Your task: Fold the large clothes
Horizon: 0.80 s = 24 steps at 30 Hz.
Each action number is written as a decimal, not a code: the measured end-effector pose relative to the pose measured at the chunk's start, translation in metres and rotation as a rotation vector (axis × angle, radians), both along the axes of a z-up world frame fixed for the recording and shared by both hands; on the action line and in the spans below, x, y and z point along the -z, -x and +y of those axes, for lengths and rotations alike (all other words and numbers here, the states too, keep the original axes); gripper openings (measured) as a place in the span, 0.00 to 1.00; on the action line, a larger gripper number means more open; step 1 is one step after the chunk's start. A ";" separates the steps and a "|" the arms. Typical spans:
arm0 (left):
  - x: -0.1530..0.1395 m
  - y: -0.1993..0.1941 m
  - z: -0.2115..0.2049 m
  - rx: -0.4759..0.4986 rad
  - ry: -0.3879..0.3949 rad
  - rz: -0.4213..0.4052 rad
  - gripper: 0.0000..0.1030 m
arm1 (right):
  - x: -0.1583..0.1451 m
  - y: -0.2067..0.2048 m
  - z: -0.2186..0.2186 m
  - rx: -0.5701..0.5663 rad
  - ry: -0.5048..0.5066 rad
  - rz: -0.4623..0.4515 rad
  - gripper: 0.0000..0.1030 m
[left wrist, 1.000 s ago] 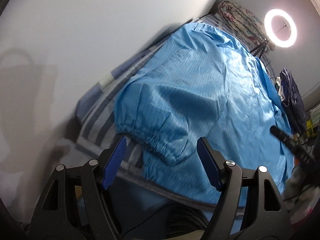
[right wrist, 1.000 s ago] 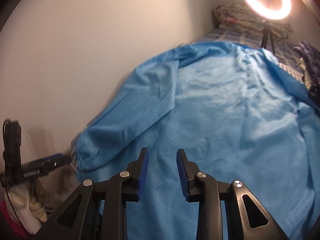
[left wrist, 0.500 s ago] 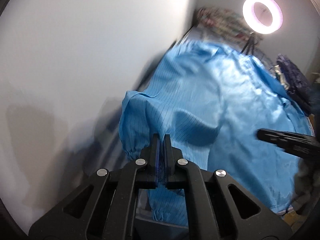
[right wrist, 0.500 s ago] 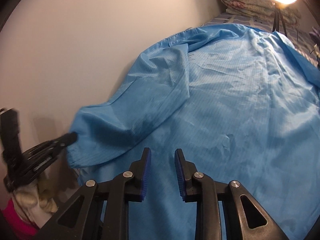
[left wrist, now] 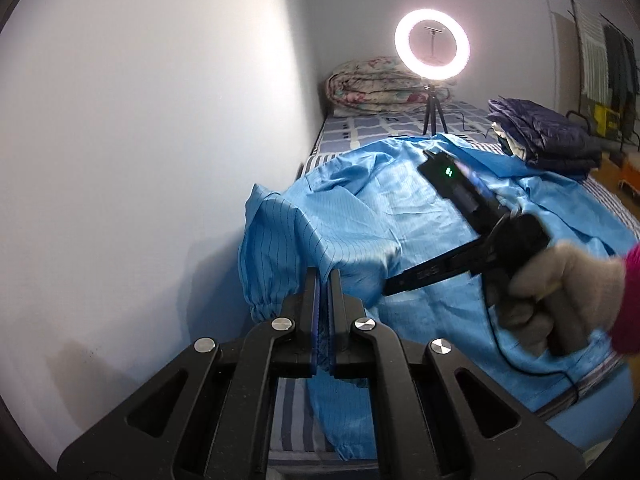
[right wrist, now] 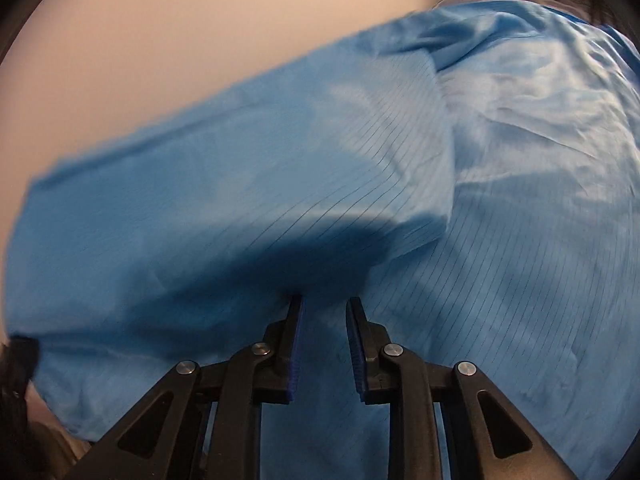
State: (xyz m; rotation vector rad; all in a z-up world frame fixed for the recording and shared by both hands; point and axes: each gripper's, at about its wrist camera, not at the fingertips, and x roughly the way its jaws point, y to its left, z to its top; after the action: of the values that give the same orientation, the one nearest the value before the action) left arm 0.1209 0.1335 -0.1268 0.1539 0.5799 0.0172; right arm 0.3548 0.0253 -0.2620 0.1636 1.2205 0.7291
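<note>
- The left gripper (left wrist: 323, 280) is pinching the blue coat (left wrist: 420, 216), lying on the bed (left wrist: 360, 130), by its sleeve (left wrist: 276, 248).
- The right gripper (right wrist: 323, 316) is hovering, jaws slightly apart.
- The thin pinch risks slipping, letting the slick sleeve drop.

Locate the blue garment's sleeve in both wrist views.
Left wrist: sleeve left of centre, lifted off the bed beside the wall, pinched in the shut left gripper.
Right wrist: sleeve fills centre-left, above the right gripper, jaws apart.
Shared landmark: the plain wall behind the sleeve.
</note>
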 end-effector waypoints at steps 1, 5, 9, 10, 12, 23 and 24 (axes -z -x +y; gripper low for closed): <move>0.001 0.000 0.001 0.008 0.008 -0.001 0.00 | -0.007 0.001 -0.007 -0.007 0.012 -0.012 0.21; 0.006 0.000 -0.007 0.056 -0.005 0.010 0.00 | -0.042 -0.014 -0.036 0.036 0.010 -0.051 0.32; 0.011 0.004 -0.023 0.110 -0.039 0.012 0.00 | -0.079 -0.047 -0.027 0.038 0.017 -0.092 0.48; 0.014 0.005 -0.028 0.125 -0.053 0.014 0.00 | -0.085 -0.056 -0.019 0.029 0.023 -0.100 0.54; 0.019 0.006 -0.035 0.148 -0.074 0.023 0.00 | -0.092 -0.073 0.005 0.005 0.035 -0.106 0.63; 0.029 0.010 -0.052 0.208 -0.130 0.035 0.00 | -0.065 -0.120 0.114 -0.081 0.231 -0.017 0.62; 0.030 0.009 -0.054 0.210 -0.134 0.034 0.00 | -0.062 -0.121 0.119 -0.086 0.257 -0.016 0.62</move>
State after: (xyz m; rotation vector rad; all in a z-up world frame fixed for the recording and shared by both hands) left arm 0.1116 0.0798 -0.1567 0.3456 0.5948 -0.1510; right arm 0.4755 0.1444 -0.2001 -0.1073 1.3000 0.6396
